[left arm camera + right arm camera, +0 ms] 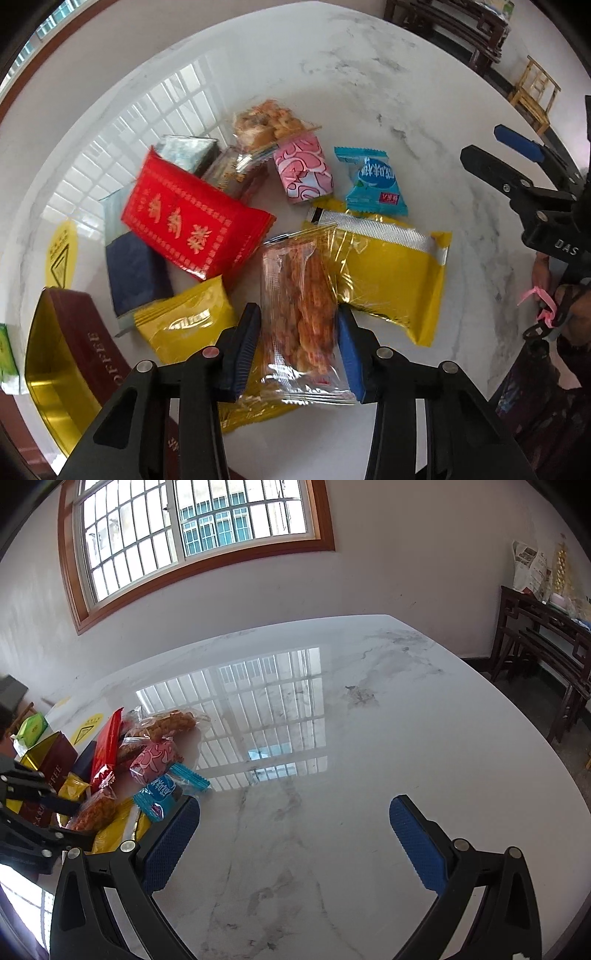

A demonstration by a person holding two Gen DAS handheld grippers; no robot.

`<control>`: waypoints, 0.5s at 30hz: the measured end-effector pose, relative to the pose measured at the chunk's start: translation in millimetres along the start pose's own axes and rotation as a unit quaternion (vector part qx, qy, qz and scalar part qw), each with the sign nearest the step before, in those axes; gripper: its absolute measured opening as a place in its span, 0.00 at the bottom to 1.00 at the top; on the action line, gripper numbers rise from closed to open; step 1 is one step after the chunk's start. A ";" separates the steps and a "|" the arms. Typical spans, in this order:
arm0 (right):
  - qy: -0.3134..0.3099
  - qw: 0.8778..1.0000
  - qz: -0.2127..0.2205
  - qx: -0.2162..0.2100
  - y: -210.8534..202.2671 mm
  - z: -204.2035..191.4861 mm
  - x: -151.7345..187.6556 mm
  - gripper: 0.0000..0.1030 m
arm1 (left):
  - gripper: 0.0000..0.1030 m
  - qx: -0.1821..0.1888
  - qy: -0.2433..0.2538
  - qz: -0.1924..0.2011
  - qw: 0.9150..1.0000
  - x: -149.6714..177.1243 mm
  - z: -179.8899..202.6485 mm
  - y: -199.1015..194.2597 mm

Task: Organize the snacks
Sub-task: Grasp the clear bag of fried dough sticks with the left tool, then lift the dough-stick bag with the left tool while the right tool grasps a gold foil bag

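The left gripper [297, 332] is clamped on a clear packet of orange snacks [301, 314] above the snack pile; the right gripper [295, 834] hangs wide open over the marble table [332, 738].

A clear plastic packet of orange fried snacks [299, 317] lies lengthwise atop a large yellow foil pouch [391, 273], beside a red gold-lettered packet [192, 225], a pink-patterned wrapped sweet [303, 168] and a light-blue candy sachet [373, 182].

A clear snack packet [299, 314] lies between the left fingers [240, 350], on a larger pouch [391, 273] on the worktop [369, 92]. Beyond them other snacks are heaped; an open tin [55, 362] stands to their left.
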State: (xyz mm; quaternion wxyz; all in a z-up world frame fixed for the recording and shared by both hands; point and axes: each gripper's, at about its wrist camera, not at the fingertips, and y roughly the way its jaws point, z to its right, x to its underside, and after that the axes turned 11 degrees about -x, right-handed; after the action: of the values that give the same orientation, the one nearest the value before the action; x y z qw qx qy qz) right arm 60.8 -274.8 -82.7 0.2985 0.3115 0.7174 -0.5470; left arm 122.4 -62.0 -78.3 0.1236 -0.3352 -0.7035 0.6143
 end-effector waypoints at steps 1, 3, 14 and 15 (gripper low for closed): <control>0.001 1.000 -0.001 -0.002 0.4 0.7 0.2 0.99 | 0.37 -0.003 -0.001 -0.004 1.000 0.7 1.2 1.8; 0.003 1.000 0.000 -0.006 0.4 1.6 0.4 0.99 | 0.35 -0.004 -0.016 0.005 1.000 3.1 0.8 2.9; -0.035 0.996 -0.007 -0.084 -8.2 -9.4 4.3 1.00 | 0.35 -0.006 -0.196 0.064 0.978 67.5 -2.3 -33.9; -0.043 0.994 -0.017 -0.097 -7.9 -13.4 4.6 1.00 | 0.35 -0.004 -0.206 0.072 0.976 72.2 -2.6 -40.4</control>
State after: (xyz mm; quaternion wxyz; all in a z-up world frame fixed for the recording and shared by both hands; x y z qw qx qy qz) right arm 50.7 -262.9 -78.5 0.3486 0.2449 0.7588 -0.4927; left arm 57.3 -15.7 -56.6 -0.0703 -0.2518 -0.6899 0.6750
